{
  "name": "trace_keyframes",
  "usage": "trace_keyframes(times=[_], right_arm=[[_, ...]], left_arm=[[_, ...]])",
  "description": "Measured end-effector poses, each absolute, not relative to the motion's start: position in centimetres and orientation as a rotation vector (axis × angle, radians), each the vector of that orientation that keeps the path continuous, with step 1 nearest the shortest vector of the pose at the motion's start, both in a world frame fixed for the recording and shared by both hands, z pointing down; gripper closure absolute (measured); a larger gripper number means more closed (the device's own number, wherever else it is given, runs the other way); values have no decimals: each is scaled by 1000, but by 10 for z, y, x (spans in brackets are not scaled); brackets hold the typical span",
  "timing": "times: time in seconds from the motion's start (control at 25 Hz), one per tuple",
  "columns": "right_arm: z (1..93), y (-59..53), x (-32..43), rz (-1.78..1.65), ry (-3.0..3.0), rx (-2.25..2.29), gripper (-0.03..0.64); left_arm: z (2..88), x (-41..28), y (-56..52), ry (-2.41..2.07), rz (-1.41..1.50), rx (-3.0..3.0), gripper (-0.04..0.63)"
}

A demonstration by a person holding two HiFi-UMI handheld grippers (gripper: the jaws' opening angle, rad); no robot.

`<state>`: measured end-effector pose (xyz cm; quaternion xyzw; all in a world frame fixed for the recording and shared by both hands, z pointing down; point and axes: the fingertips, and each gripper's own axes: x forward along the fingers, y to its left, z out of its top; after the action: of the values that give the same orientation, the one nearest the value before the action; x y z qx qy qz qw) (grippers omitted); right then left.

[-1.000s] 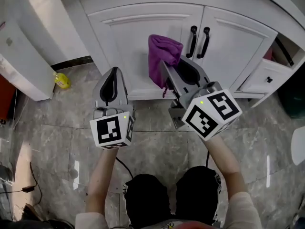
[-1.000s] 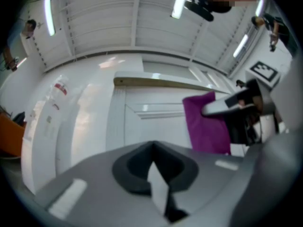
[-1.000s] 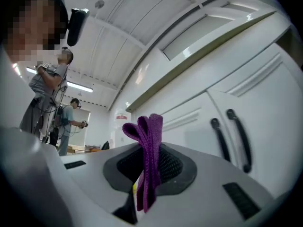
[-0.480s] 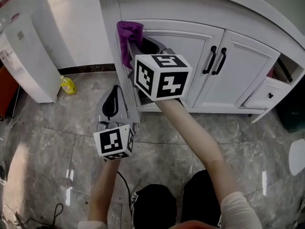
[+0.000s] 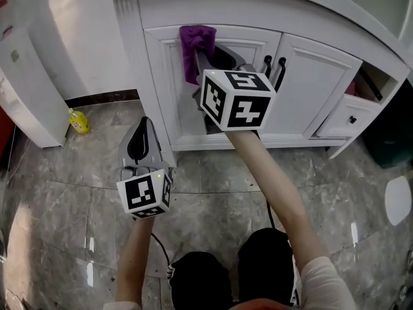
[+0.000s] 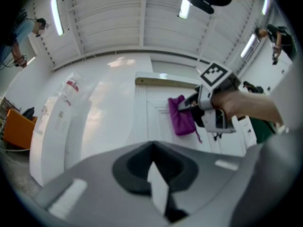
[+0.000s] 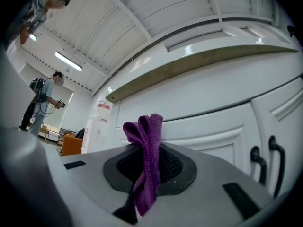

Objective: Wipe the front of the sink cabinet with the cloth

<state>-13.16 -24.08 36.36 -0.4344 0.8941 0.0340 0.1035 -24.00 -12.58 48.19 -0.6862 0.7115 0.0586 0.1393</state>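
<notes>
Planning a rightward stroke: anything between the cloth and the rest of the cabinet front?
Only the black handles at the right edge of the door; it is bare beside the cloth in the right gripper.

1. Lit brightly and evenly from above by ceiling strip lights (image 6: 56, 15), seen in the left gripper view.
2. Streaked with pale glare on the polished floor (image 5: 64, 199) in the head view; softly shaded along the foot of the sink cabinet (image 5: 310, 89).
3. Washed almost to plain white across the cabinet front in the left gripper view, and soft throughout.
4. Bowed at the edges and darkened at the corners in both gripper views.
5. Blurred on the near body of the left hand-held gripper (image 6: 156, 186); sharper on the cloth (image 7: 147, 164) in the right gripper view.
</notes>
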Motion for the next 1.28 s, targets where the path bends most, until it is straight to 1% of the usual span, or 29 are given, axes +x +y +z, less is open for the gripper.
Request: trace_keyframes(times=[0.36,0.68,0.92,1.04,1.16,1.28], right_arm=[[358,-264,-14,102,2489,-1527,565],[360,-269,22,102,2450,-1559,565],[360,-265,21,139,2449,-1560,565],[358,-246,8,106,2463,-1457,565],[356,-223,-32,74,2504,-1284,565],[365,-210,-92,29,2593,-1113,565]], left_arm=[[485,-203,-134,2018,173,-2024,591],[490,-187,-137,2016,154,-2036,591],[492,-191,-137,2031,160,-2020,591],[493,-197,-135,2030,157,-2006,591],[497,-210,-133,2039,146,-1983,591],[505,-223,-130,2063,147,-1973,591]])
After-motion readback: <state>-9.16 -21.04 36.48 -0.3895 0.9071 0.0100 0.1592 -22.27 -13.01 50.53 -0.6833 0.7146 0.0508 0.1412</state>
